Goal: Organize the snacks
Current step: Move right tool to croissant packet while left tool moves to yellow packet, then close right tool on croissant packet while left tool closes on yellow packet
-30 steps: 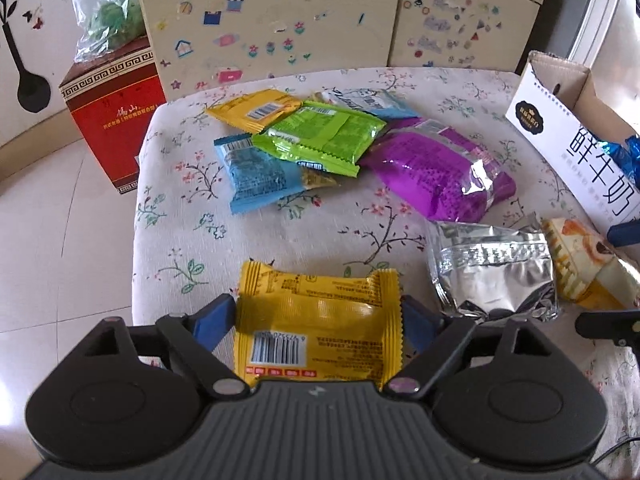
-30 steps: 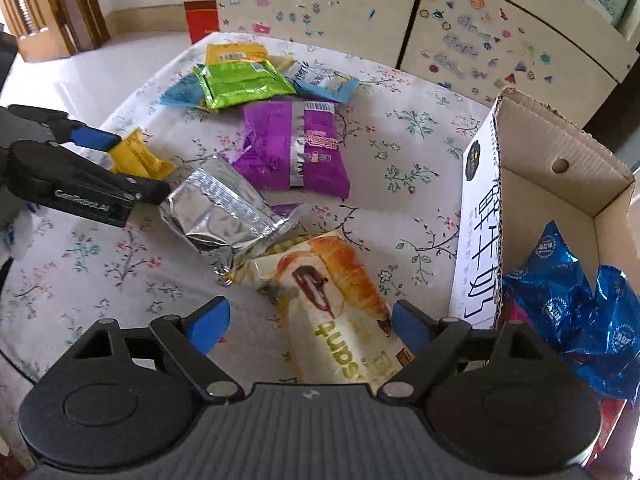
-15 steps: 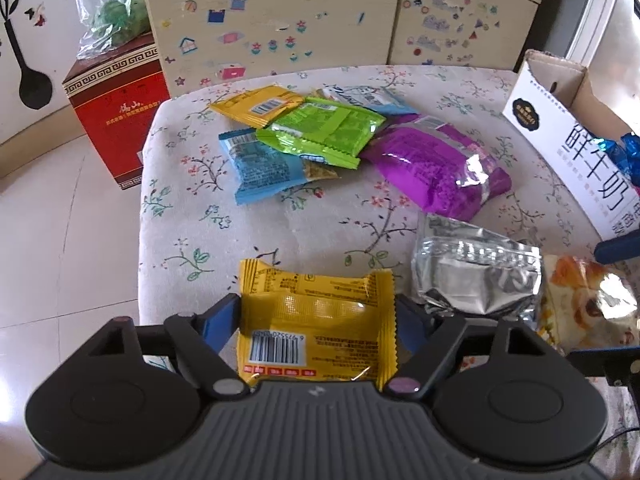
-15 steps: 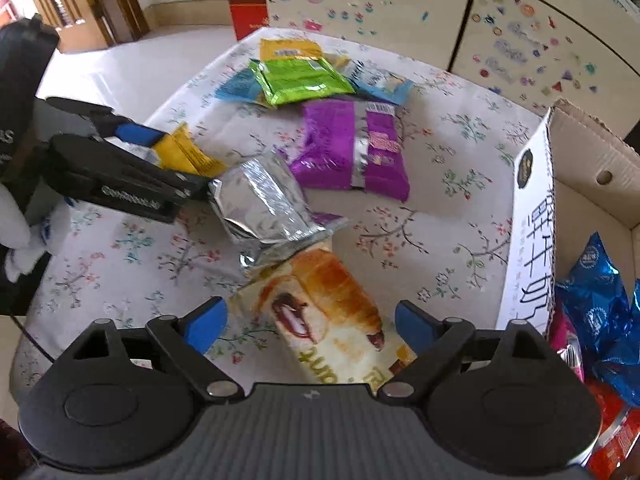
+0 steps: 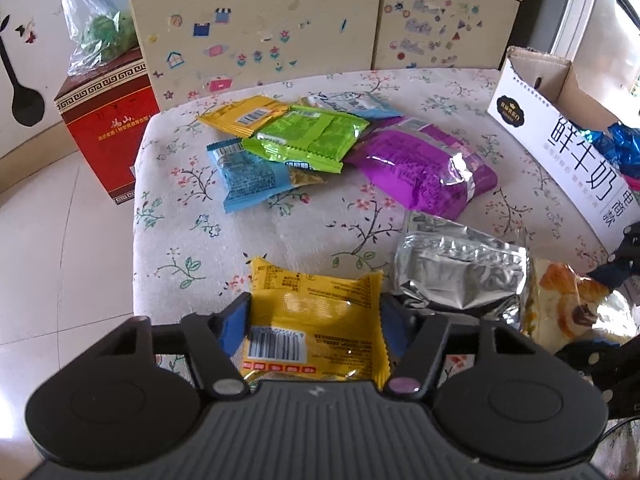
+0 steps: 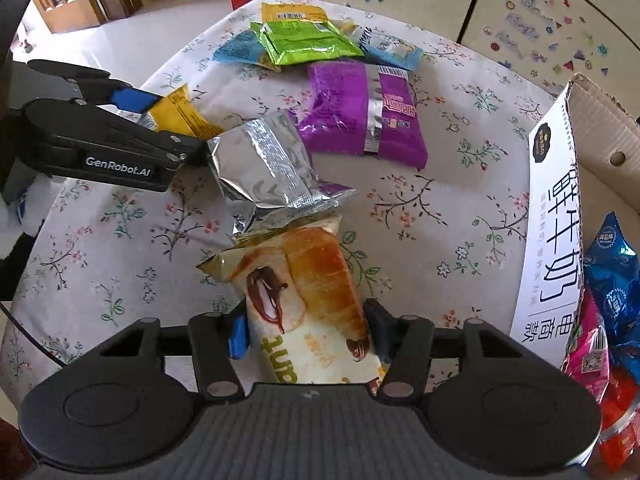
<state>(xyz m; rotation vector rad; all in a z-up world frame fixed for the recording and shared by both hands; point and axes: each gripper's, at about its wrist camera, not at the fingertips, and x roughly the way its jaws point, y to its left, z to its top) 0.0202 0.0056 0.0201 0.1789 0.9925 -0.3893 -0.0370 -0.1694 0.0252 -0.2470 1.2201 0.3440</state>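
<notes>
My left gripper (image 5: 314, 326) is shut on a yellow snack packet (image 5: 316, 320) near the table's front edge; it also shows in the right wrist view (image 6: 180, 114). My right gripper (image 6: 308, 330) is shut on a croissant packet (image 6: 308, 292), which also shows in the left wrist view (image 5: 568, 312). A silver packet (image 6: 264, 168) lies between the two. A purple packet (image 5: 424, 164), a green packet (image 5: 308, 138), a blue packet (image 5: 252, 178) and another yellow packet (image 5: 244, 114) lie farther back. A white cardboard box (image 6: 556, 216) at the right holds blue and pink packets (image 6: 608, 276).
The snacks lie on a floral tablecloth (image 5: 180, 184). A red carton (image 5: 108, 120) stands on the floor left of the table. A cream cabinet with stickers (image 5: 256, 24) stands behind it.
Both grippers have closed: the left on the yellow packet, the right on the croissant packet. The right gripper also moved forward over the croissant packet.
</notes>
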